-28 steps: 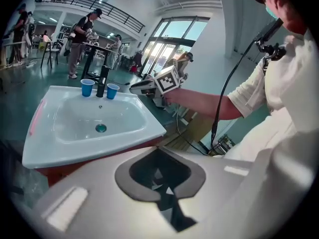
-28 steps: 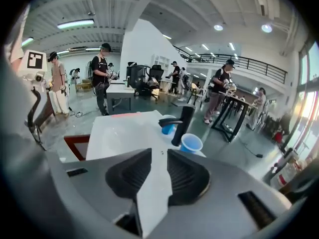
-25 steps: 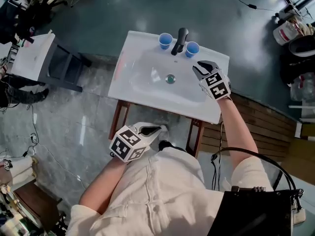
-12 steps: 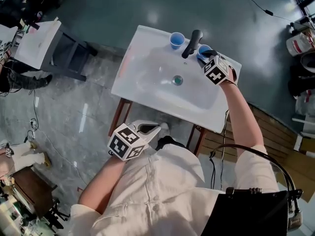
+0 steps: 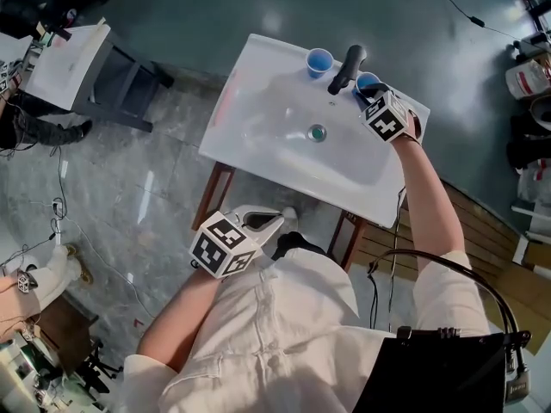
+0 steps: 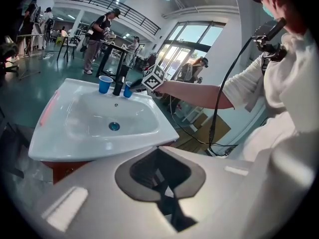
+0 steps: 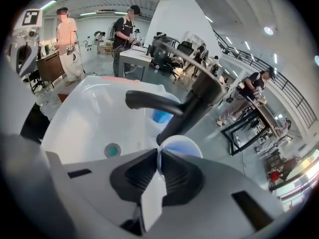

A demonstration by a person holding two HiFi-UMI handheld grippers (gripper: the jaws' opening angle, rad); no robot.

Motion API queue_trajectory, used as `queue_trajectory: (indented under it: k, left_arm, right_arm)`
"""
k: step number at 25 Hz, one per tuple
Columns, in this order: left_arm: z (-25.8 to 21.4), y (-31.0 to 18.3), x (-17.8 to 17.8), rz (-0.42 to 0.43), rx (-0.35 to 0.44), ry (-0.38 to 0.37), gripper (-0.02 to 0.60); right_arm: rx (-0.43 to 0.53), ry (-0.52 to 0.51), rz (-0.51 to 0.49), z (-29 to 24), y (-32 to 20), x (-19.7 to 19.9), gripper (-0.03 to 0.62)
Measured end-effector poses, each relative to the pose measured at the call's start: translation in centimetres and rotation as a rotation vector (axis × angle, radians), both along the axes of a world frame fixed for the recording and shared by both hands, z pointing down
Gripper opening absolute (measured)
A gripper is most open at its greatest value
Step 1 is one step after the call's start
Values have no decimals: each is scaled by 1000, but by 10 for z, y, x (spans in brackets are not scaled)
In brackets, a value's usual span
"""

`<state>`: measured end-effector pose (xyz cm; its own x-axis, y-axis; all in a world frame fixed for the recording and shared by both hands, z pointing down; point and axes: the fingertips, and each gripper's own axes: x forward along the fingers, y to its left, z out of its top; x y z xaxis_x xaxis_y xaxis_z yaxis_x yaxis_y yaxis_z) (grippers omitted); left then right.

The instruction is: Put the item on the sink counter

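A white sink (image 5: pixel 258 119) on a wooden stand carries a black faucet (image 5: pixel 348 65) with a blue cup on each side. My right gripper (image 5: pixel 372 93) has just been closing and is shut on the near rim of the right blue cup (image 5: pixel 368 82), which stands on the counter. In the right gripper view the thin cup wall (image 7: pixel 182 146) is pinched between the pads of the right gripper (image 7: pixel 159 166), beside the faucet (image 7: pixel 194 103). The left blue cup (image 5: pixel 319 60) stands untouched. My left gripper (image 5: pixel 271 222) hangs near my body below the sink, shut on nothing (image 6: pixel 162 176).
The drain (image 5: pixel 318 132) lies mid-basin. A grey chair with a white board (image 5: pixel 69 63) stands to the left, and wooden boards (image 5: pixel 482 231) and a white bucket (image 5: pixel 523 76) to the right. A black cable (image 5: pixel 430 269) hangs by my right arm. People stand in the background.
My right gripper moved from the sink's right edge up to the cup beside the faucet and closed on its rim. The left gripper has stayed where it was.
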<state>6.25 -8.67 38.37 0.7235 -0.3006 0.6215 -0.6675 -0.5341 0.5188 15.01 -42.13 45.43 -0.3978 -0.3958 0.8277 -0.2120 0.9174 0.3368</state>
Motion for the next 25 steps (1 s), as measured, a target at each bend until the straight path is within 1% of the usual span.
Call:
queue_trajectory:
  k: [8,13,15,18,25]
  left_arm:
    - [-6,21,-11,41,26,9,5]
    - [-11,46,-19,85,38,15,5]
    - [-12,58,-25,111,40,8,5]
    - [-14,78,-35,150,43,-7,5]
    - [-18,140,-64,233,69,-4,5]
  right_arm:
    - [-16,-2,14,-16,43,-3,21]
    - [-27,-16,43,-29,84,-9,21]
    - [-29,-23,53,-35,104,-15,21]
    - [-24,-15,42,-45,138,-27,21]
    - [-27,-47,51,-59,236,-72,20]
